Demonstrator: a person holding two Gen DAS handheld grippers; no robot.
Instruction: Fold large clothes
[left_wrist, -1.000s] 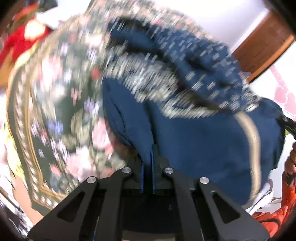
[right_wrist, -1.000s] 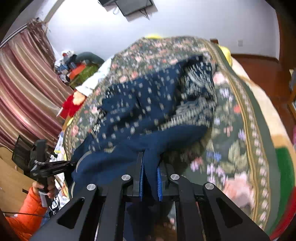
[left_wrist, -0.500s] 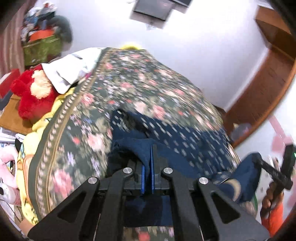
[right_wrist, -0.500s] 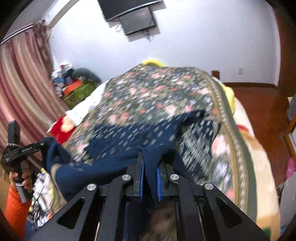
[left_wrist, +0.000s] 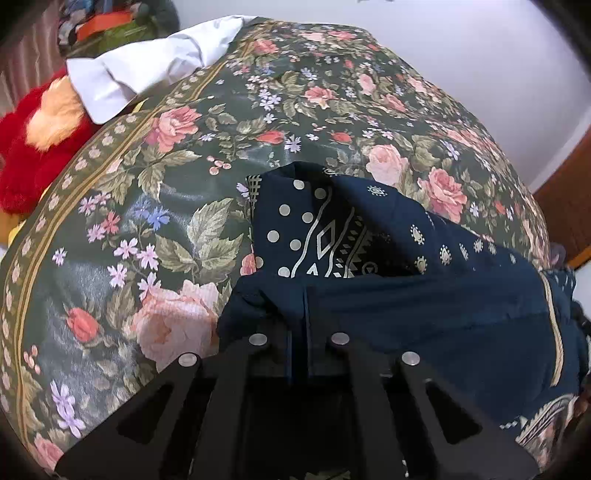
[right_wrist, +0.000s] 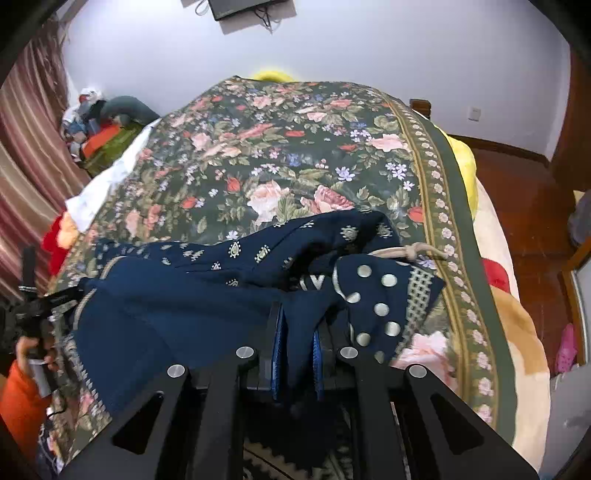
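my left gripper (left_wrist: 303, 314) has its jaws opening a little, yet the plain hem of the navy blue patterned cotton garment (left_wrist: 424, 306) sits pinched between them. my right gripper (right_wrist: 297, 343) has its jaws clamped on another fold of the same cloth. the garment lies bunched on the dark green floral bedspread (right_wrist: 258, 155) of the bed, stretched between both grippers. a beige drawstring (right_wrist: 402, 253) pokes from its polka-dot end.

Soft, even room light falls on the floral bedspread (left_wrist: 177, 206), which shows a faint sheen and no hard shadows. Both fisheye views bend strongly and darken at the corners around it. Left of the bedspread in the right wrist view, the hand (right_wrist: 35, 354) is smeared.
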